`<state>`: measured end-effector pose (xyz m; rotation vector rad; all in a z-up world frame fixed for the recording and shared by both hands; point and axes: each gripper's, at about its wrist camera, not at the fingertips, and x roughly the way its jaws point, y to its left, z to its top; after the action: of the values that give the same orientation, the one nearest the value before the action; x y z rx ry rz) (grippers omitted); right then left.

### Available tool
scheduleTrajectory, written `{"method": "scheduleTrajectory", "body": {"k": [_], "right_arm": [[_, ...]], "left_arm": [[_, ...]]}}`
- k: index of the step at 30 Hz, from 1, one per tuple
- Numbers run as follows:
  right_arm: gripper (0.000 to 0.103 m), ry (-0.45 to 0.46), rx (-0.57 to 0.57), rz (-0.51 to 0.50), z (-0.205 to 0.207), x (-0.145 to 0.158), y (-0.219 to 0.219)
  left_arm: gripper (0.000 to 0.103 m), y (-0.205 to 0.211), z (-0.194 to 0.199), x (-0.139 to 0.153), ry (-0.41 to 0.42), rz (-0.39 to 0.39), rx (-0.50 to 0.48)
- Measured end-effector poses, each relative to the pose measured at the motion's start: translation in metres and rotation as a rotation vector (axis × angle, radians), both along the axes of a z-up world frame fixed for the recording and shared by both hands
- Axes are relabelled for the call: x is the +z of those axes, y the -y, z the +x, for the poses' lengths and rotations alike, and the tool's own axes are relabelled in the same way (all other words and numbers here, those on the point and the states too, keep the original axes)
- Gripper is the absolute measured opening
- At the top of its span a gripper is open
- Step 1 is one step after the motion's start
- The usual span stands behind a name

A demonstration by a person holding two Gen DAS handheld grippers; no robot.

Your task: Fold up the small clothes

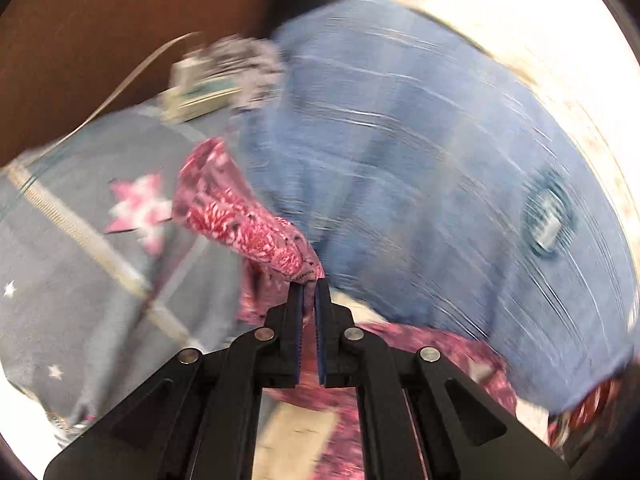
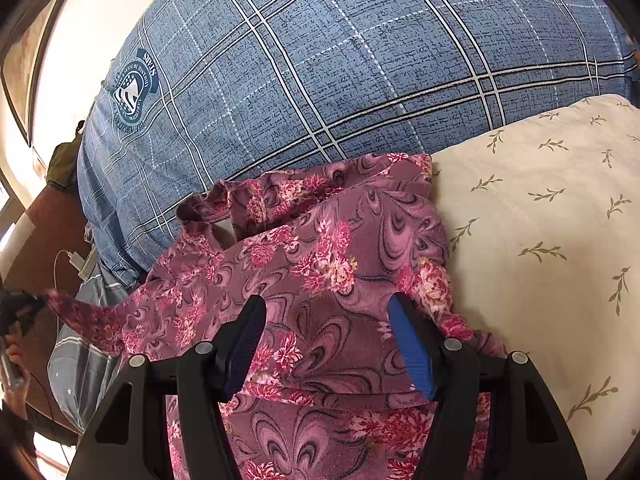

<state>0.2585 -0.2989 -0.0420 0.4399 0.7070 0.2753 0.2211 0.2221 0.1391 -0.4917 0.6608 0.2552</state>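
1. On the bed, the floral top is lying partly spread over a cream sheet, its far edge against a blue plaid pillow.
2. At its left side, the left tool is pinching a sleeve and drawing it up taut; its jaws are clenched on the cloth.
3. Over the middle of the top, the right tool is hovering with jaws spread wide, gripping nothing.
4. Judging by this, a sleeve fold is in hand; next, the sleeve likely needs carrying across the body while the right tool pins the cloth.
5. Motion blur is smearing the left view, the grey starred fabric is hard to identify, and the top's near hem is being hidden behind the tools.
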Motion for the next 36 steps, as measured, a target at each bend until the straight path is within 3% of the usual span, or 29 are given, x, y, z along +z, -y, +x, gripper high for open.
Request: {"method": "scheduleTrajectory", "body": {"k": [5,9,14,17,19,22,23,24,26,28,30,31,33,36], "right_arm": [[0.066,0.003,0.0,0.012,-0.001,-0.001,0.001],[0.066,0.008,0.002,0.029,-0.002,-0.001,0.004],[0.066,0.014,0.005,0.054,-0.003,-0.002,0.007],[0.066,0.018,0.006,0.069,-0.003,-0.003,0.009],[0.066,0.016,0.006,0.068,-0.003,-0.003,0.009],[0.066,0.014,0.007,0.071,-0.003,-0.002,0.009],[0.066,0.012,0.007,0.075,-0.002,-0.002,0.009],[0.066,0.007,0.009,0.078,-0.001,-0.002,0.009],[0.067,-0.02,0.009,0.073,0.001,0.0,0.009],[0.069,-0.057,0.023,0.027,0.007,0.01,0.001],[0.069,-0.015,0.093,0.003,0.008,0.026,-0.015],[0.069,0.013,0.138,-0.038,0.01,0.037,-0.03],[0.086,0.009,0.176,-0.08,0.021,0.045,-0.051],[0.087,-0.079,0.125,-0.064,0.051,0.036,-0.068]], "left_arm": [[0.003,0.105,0.017,0.018,0.055,0.114,-0.183],[0.003,0.197,0.038,-0.004,0.048,0.147,-0.342],[0.003,0.296,0.077,-0.079,-0.112,0.045,-0.518],[0.004,0.345,0.094,-0.127,-0.258,0.066,-0.574],[0.009,0.357,0.095,-0.141,-0.345,0.074,-0.588],[0.019,0.345,0.076,-0.129,-0.328,0.016,-0.618],[0.033,0.331,0.068,-0.122,-0.306,-0.014,-0.611],[0.052,0.311,0.059,-0.114,-0.283,-0.048,-0.585],[0.066,0.256,0.039,-0.1,-0.224,-0.114,-0.485],[0.066,0.208,0.023,-0.098,-0.205,-0.127,-0.396],[0.066,0.167,0.018,-0.103,-0.224,-0.14,-0.312],[0.066,0.148,0.018,-0.108,-0.238,-0.172,-0.275],[0.066,0.116,0.018,-0.124,-0.253,-0.28,-0.228],[0.066,0.096,0.022,-0.142,-0.264,-0.387,-0.201]]}}
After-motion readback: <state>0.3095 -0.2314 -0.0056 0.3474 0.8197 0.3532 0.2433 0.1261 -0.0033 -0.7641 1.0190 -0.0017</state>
